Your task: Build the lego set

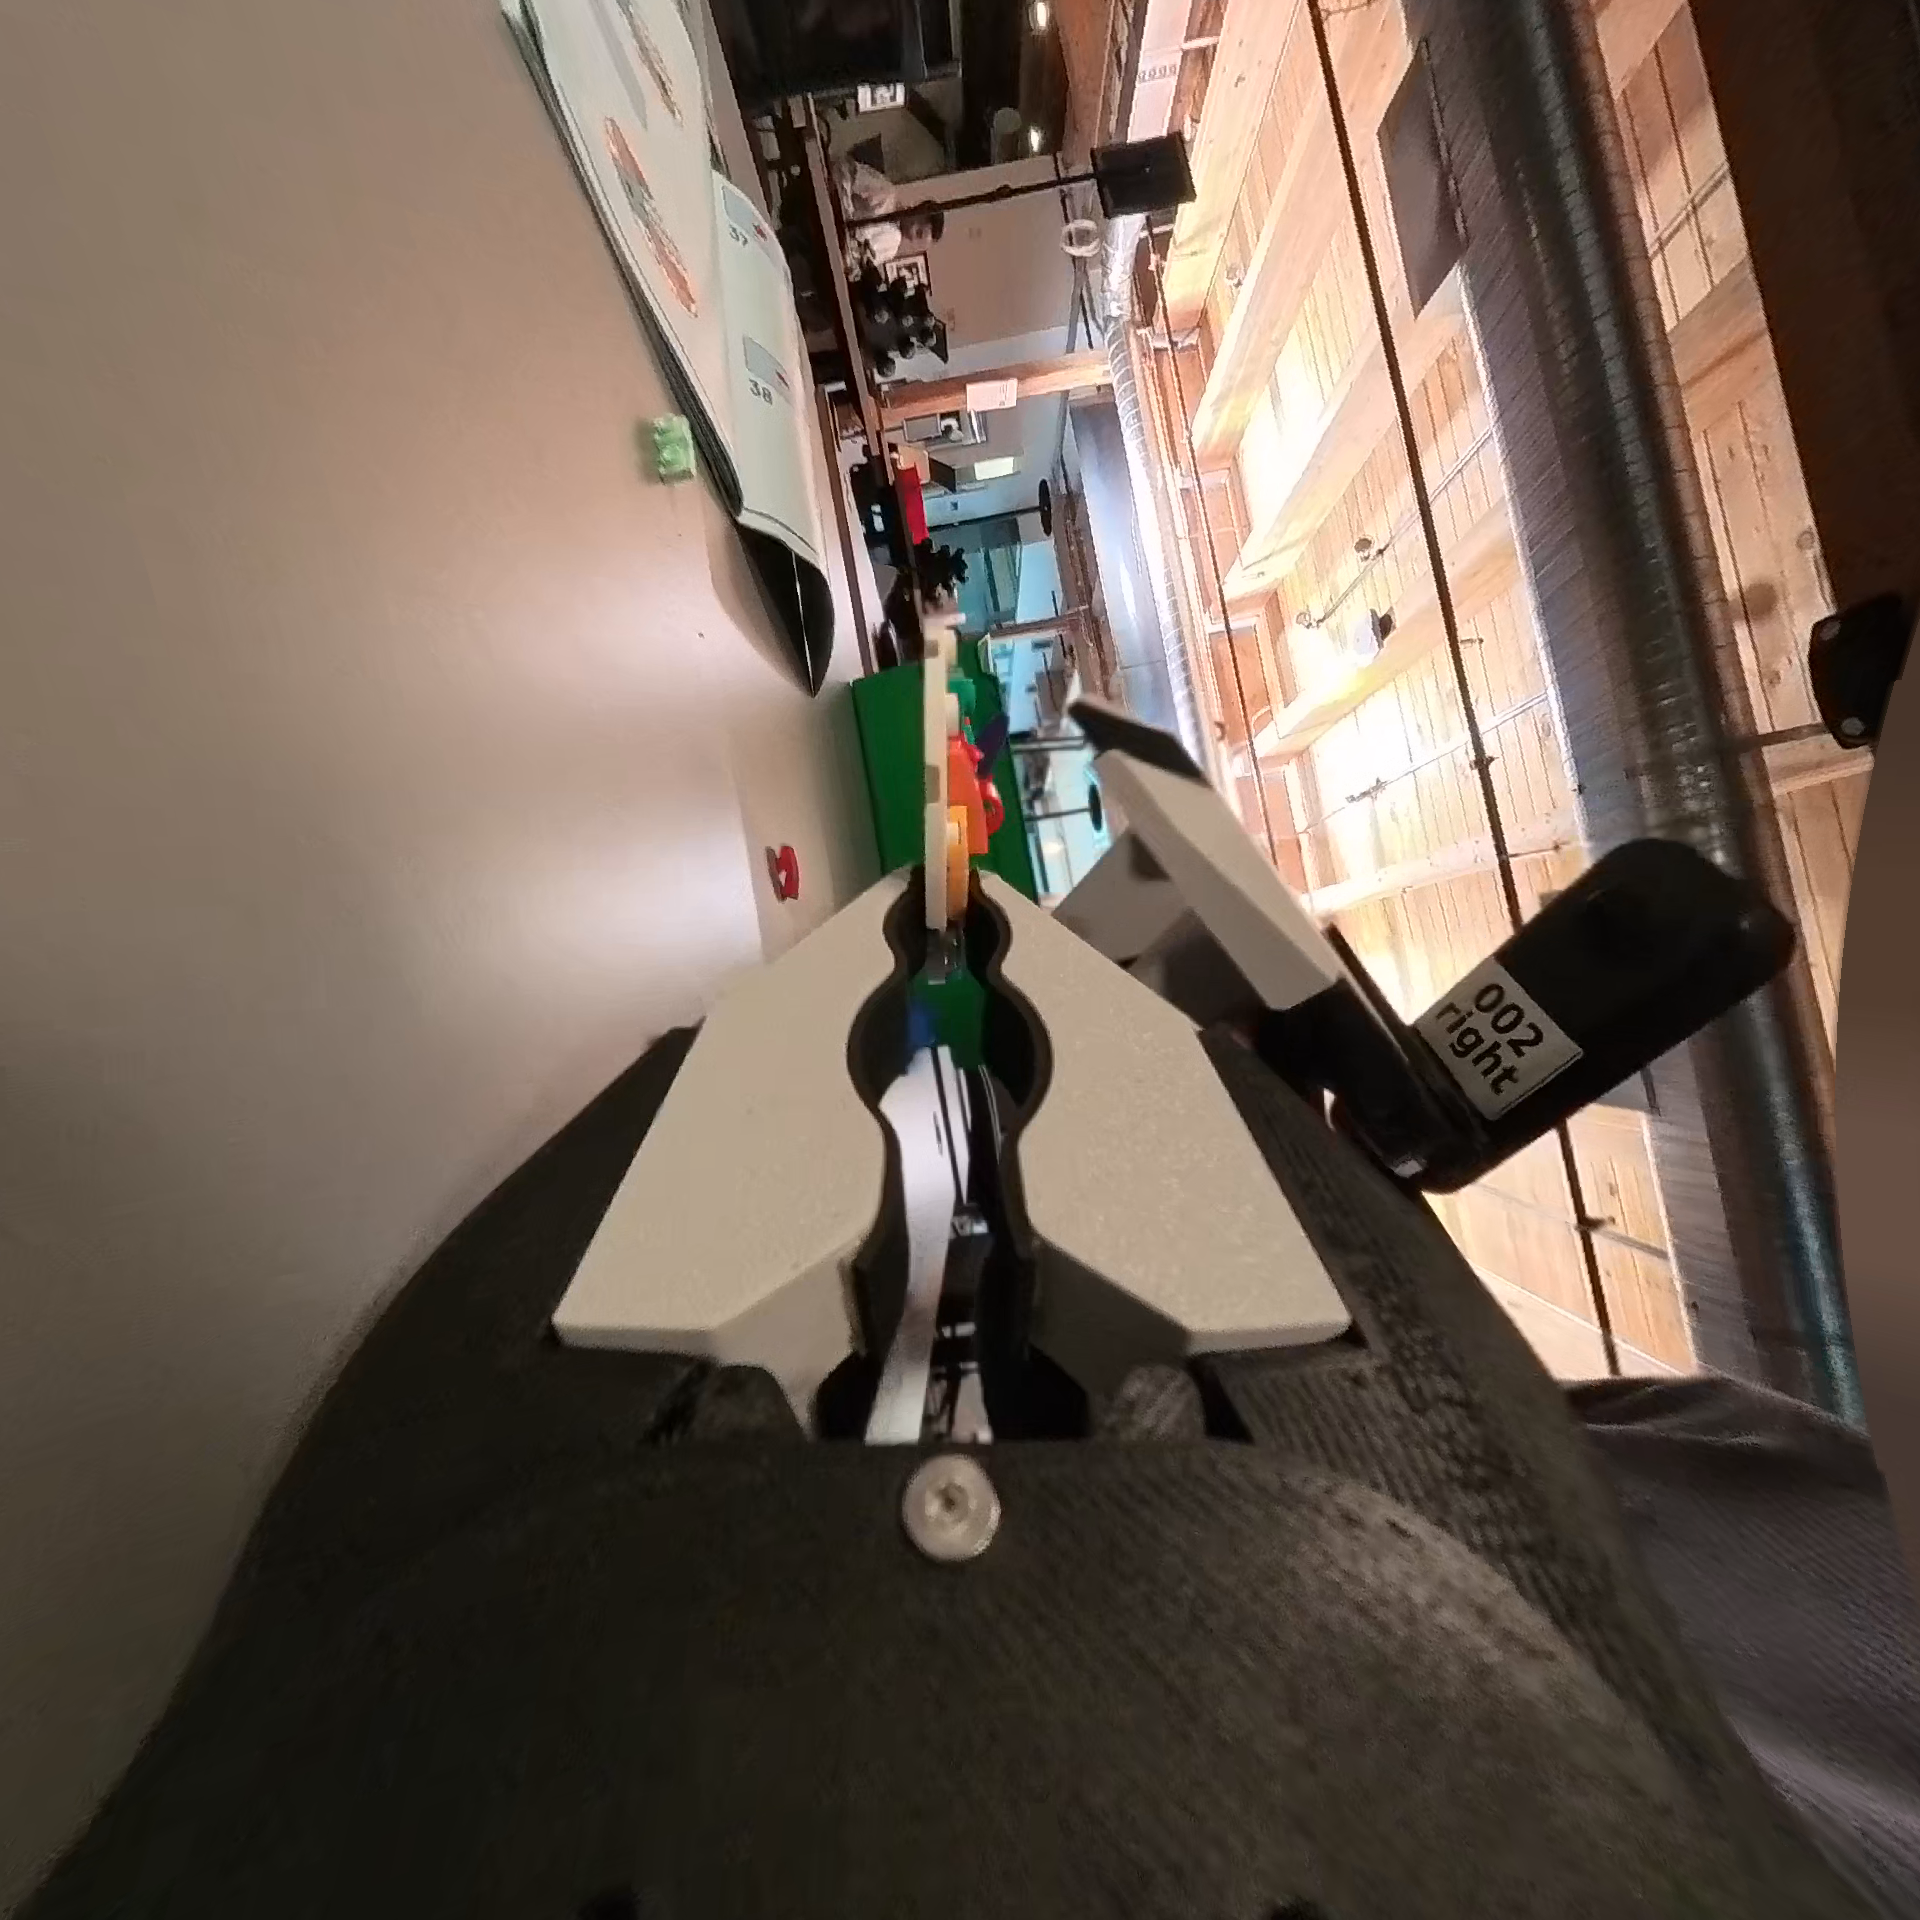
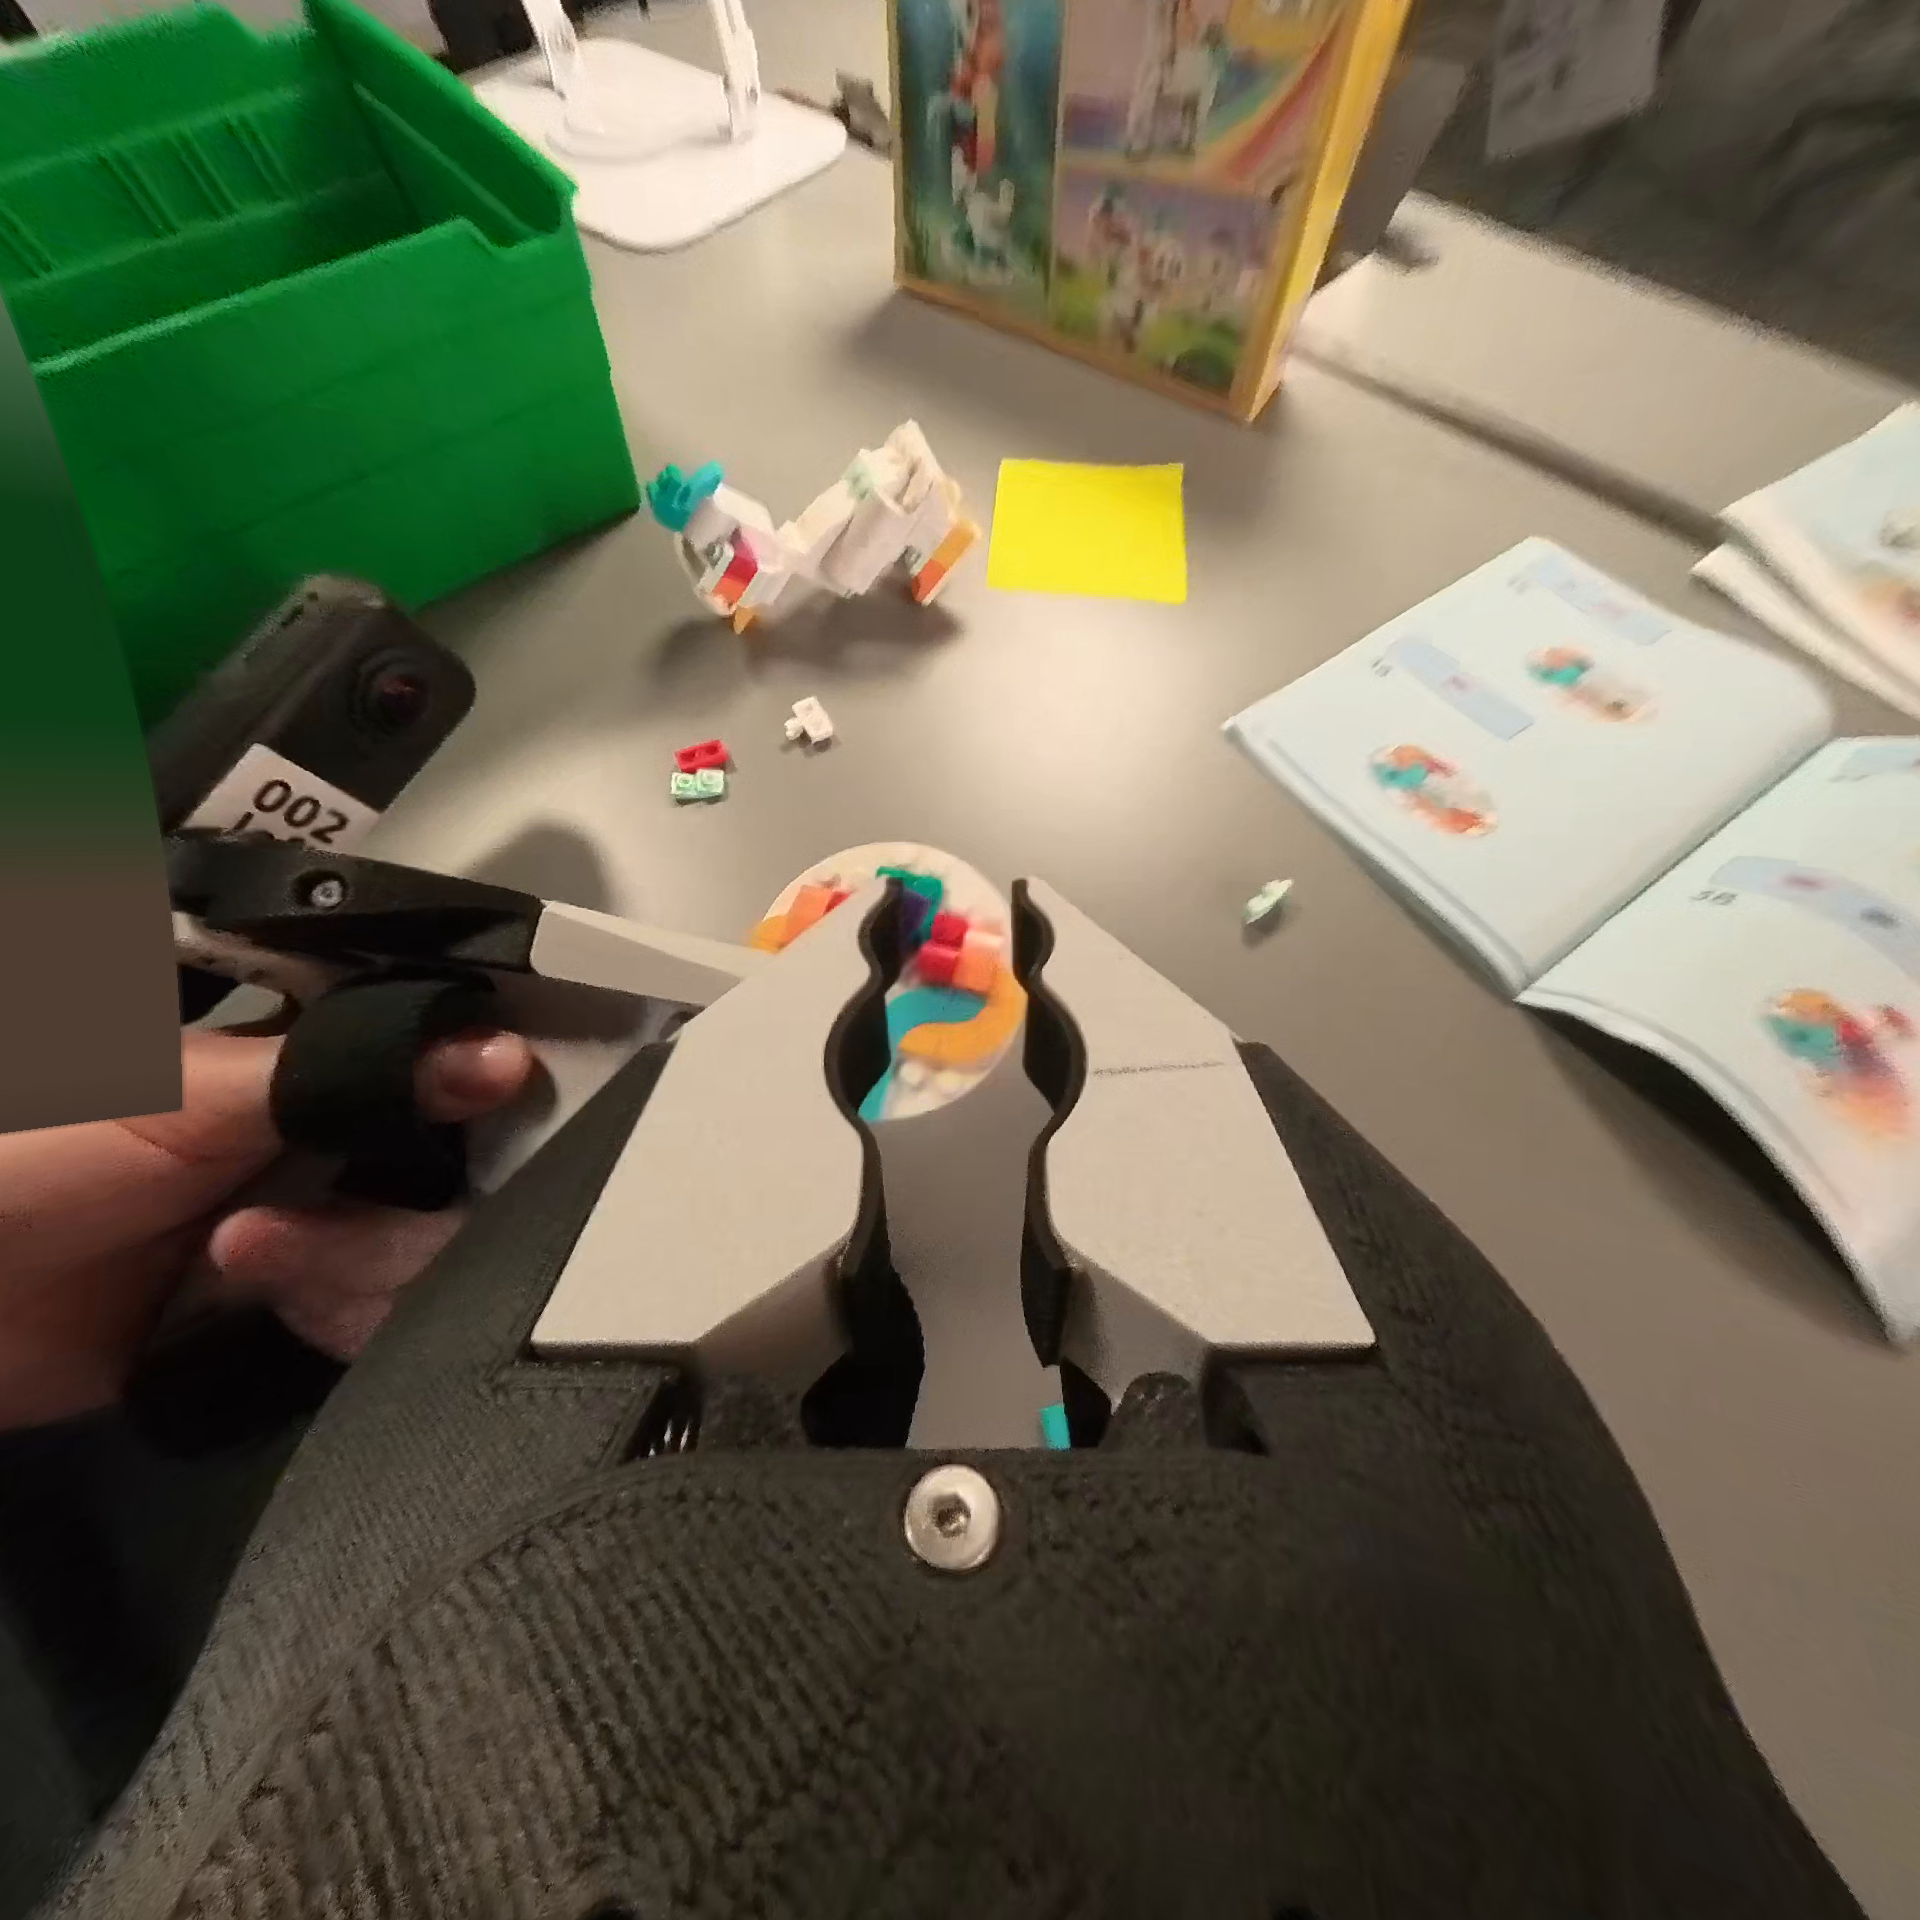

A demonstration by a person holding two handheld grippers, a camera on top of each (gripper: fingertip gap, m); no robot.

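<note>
Right wrist view: my R gripper (image 2: pixel 951 894) hangs over the grey table (image 2: pixel 1299 1195), fingers spread w/ a clear gap, nothing pinched. Just past the tips, partly seen thru the gap, sits a white oval plate assembly (image 2: pixel 940 1023) carrying orange, teal, red and purple bricks. To the left of my fingers the L gripper (image 2: pixel 727 982) comes in sideways, its tips meeting the plate's edge; a hand (image 2: pixel 208 1195) is on its handle. Farther ahead of the tips: a red piece (image 2: pixel 699 752) and a pale green piece (image 2: pixel 698 784) touching each other, a small white piece (image 2: pixel 808 721) near them, then the white animal model (image 2: pixel 821 535) w/ teal crest standing upright. Beside it on the right, a yellow sticky note (image 2: pixel 1086 530). Green bin (image 2: pixel 343 343) ahead-left, set box (image 2: pixel 1101 197) upright ahead, open instruction booklet (image 2: pixel 1579 790) right, one tiny pale green piece (image 2: pixel 1265 902) just right of the R tips.

Left wrist view (rolled sideways): L gripper (image 1: pixel 951 904) fingers pressed together on the plate assembly (image 1: pixel 948 831), seen edge-on beyond the tips. R gripper (image 1: pixel 1174 821) sits just beside, to the right. Green bin (image 1: pixel 888 769) behind the plate.
</note>
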